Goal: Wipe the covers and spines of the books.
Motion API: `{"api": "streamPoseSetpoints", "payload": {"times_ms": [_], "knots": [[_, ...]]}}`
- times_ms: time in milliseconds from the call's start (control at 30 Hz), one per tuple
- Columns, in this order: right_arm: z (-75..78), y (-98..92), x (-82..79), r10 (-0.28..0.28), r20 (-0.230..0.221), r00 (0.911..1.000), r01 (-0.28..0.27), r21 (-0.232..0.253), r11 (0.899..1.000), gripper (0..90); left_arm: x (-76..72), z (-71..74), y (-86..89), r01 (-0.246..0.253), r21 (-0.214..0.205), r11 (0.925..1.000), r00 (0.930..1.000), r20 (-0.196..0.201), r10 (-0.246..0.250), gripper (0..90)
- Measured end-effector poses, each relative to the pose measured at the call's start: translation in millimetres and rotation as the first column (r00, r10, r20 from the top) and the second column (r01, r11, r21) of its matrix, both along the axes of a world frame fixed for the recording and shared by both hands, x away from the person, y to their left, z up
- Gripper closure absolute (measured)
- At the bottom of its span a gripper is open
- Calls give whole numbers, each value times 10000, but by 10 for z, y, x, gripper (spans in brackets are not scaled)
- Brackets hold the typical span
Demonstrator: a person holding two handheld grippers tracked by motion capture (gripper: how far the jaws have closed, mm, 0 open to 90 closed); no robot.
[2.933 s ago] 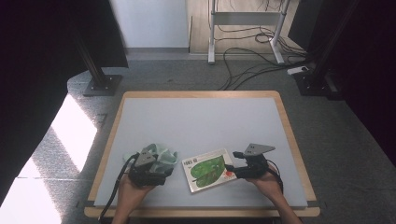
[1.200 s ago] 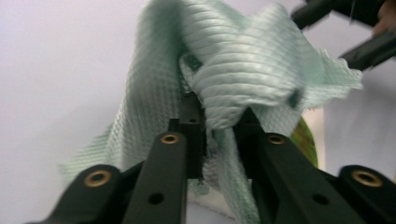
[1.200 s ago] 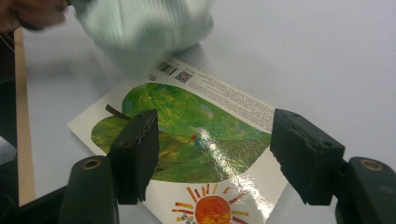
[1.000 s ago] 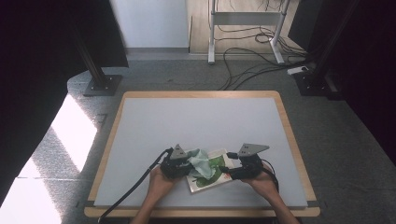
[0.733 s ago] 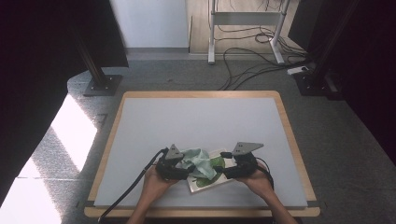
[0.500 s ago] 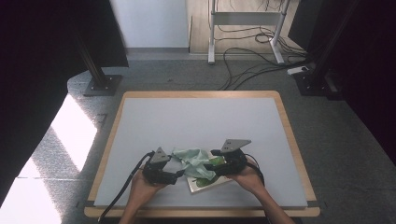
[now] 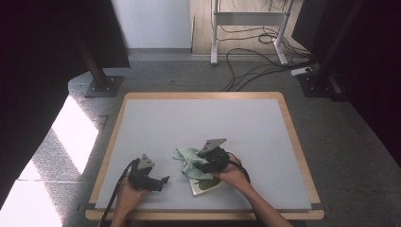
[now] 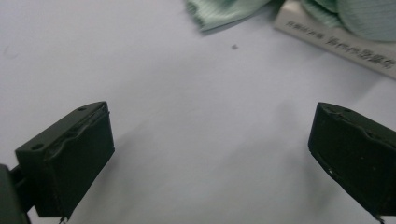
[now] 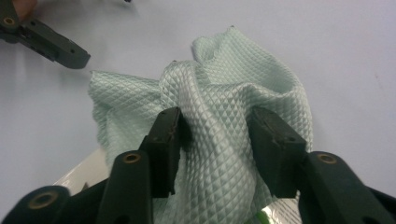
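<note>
A mint-green quilted cloth [image 7: 184, 155] lies bunched on the grey table top [image 7: 203, 118], partly over a white book with a green cover picture [image 7: 208, 185]. My right gripper [image 7: 196, 165] reaches into it from the right. Its jaws have just been closing, and in the right gripper view [image 9: 215, 126] they pinch a raised fold of the cloth [image 9: 224, 65]. My left gripper [image 7: 160, 183] stands to the left of the cloth, apart from it. Its jaws have just been opening and stand wide [image 8: 210, 154] over bare table, with the cloth edge [image 8: 219, 11] and the book [image 8: 336, 44] beyond.
The table has a wooden rim [image 7: 283, 101]. Behind it on the floor lie cables [image 7: 255, 61], a white frame's legs [image 7: 215, 52] and a black stand base [image 7: 101, 85]. Bare table stretches behind and to both sides of the hands.
The left gripper has let go of the cloth, opened and drawn back to the left. The right gripper has moved left over the book and closed on the bunched cloth.
</note>
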State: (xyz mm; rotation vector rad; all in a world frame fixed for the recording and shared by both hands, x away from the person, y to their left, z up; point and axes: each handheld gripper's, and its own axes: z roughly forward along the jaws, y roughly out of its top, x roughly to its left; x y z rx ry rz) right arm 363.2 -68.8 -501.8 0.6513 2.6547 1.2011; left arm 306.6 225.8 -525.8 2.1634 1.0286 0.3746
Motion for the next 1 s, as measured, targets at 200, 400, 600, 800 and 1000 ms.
{"api": "streamPoseSetpoints", "payload": {"times_ms": [200,400,600,800,1000], "knots": [[-13,124,25,-54,66,10000,56,-319,9995,671,-1,5,52,-137,149,9998,9999,-6,137,0],[-23,339,44,223,71,9997,-222,-187,9996,727,14,-21,54,-247,614,9978,9993,-272,264,0],[-25,341,30,95,43,9999,-94,-273,9996,765,10,-26,53,-258,578,9980,9992,-275,275,0],[-37,196,52,-181,74,9998,183,-241,9995,778,8,-27,53,-269,574,9980,9992,-265,285,0],[-50,-42,118,-626,19,9980,626,-189,9979,778,7,-29,52,-275,571,9980,9993,-248,290,0]]}}
